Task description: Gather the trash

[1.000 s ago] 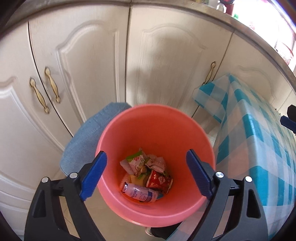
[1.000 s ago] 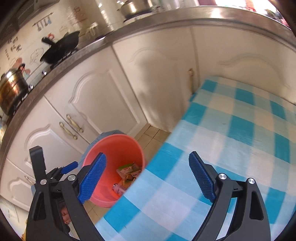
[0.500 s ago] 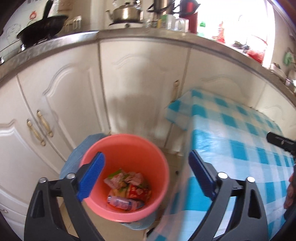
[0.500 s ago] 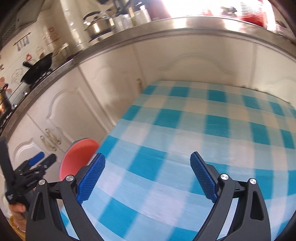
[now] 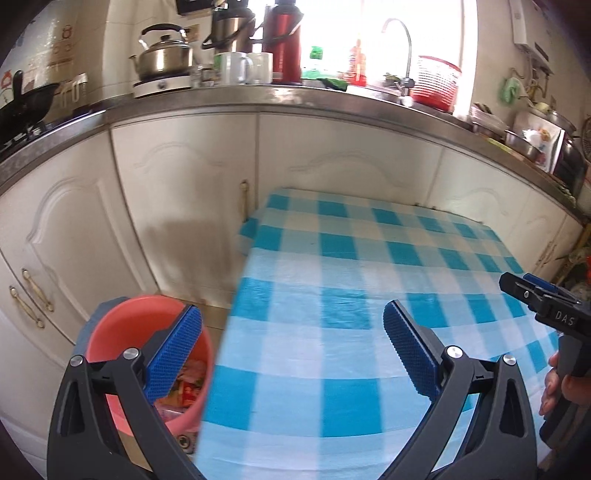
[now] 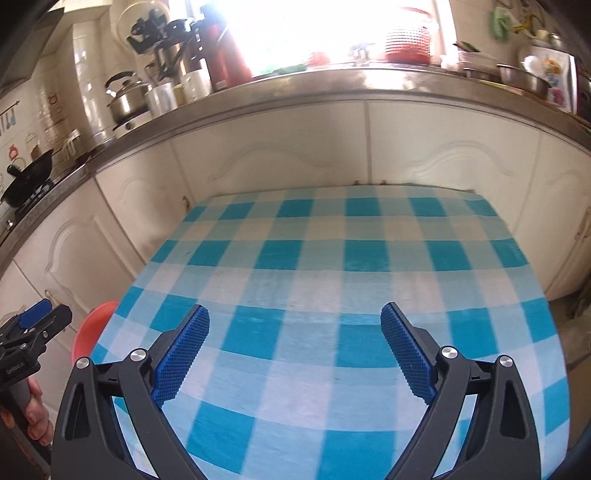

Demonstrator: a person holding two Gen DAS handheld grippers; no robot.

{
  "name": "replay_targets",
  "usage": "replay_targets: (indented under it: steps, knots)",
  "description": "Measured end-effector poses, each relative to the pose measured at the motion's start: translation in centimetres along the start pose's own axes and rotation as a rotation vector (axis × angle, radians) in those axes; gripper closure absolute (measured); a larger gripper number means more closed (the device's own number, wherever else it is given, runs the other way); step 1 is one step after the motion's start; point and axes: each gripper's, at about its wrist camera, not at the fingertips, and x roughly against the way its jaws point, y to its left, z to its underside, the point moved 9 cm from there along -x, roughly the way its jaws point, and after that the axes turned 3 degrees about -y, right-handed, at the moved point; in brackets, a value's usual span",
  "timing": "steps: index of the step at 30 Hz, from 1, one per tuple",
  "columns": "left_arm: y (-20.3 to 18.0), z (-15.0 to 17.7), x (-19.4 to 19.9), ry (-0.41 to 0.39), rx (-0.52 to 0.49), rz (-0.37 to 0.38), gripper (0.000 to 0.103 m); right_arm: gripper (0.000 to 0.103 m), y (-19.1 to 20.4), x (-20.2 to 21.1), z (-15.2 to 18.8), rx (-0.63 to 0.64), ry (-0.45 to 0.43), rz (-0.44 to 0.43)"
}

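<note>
Both the left gripper (image 5: 291, 354) and right gripper (image 6: 295, 350), jaws spread wide and empty, are hovering over the bare checked tablecloth (image 6: 332, 280) while light, crinkly wrappers (image 5: 186, 384), best pinched at an edge, are sitting in the salmon-pink bucket (image 5: 122, 317).

Blown-out window (image 5: 369, 33) glare, fisheye blur

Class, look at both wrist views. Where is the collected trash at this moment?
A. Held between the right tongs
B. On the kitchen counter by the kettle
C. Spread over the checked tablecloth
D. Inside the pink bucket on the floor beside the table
D: the left wrist view shows wrappers lying in the pink bucket beside the table, while the checked tablecloth is bare and both the left tongs and right tongs stand open with nothing between them.
</note>
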Motion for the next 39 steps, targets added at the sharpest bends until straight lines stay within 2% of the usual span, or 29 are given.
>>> replay_targets:
  steps: [8, 13, 18, 27, 39]
  knots:
    - [-6.4, -1.3, 1.0, -0.017, -0.037, 0.053, 0.004, 0.010, -4.6, 4.6, -0.9, -0.059, -0.085, 0.095]
    - [-10.0, -2.9, 2.7, -0.054, -0.071, 0.077, 0.004, 0.010, -6.3, 8.0, -1.8, -0.067, -0.147, 0.146]
    - [-13.3, -5.1, 5.4, -0.123, -0.114, 0.092, 0.004, 0.010, -7.0, 11.5, -3.1, -0.065, -0.220, 0.175]
    - [-15.6, -7.8, 9.8, -0.213, -0.114, 0.109, 0.004, 0.009, -7.2, 17.4, -5.3, -0.050, -0.334, 0.224]
    - [-16.3, -10.9, 16.5, -0.351, -0.108, 0.100, 0.004, 0.007, -5.8, 26.8, -8.3, -0.037, -0.515, 0.282]
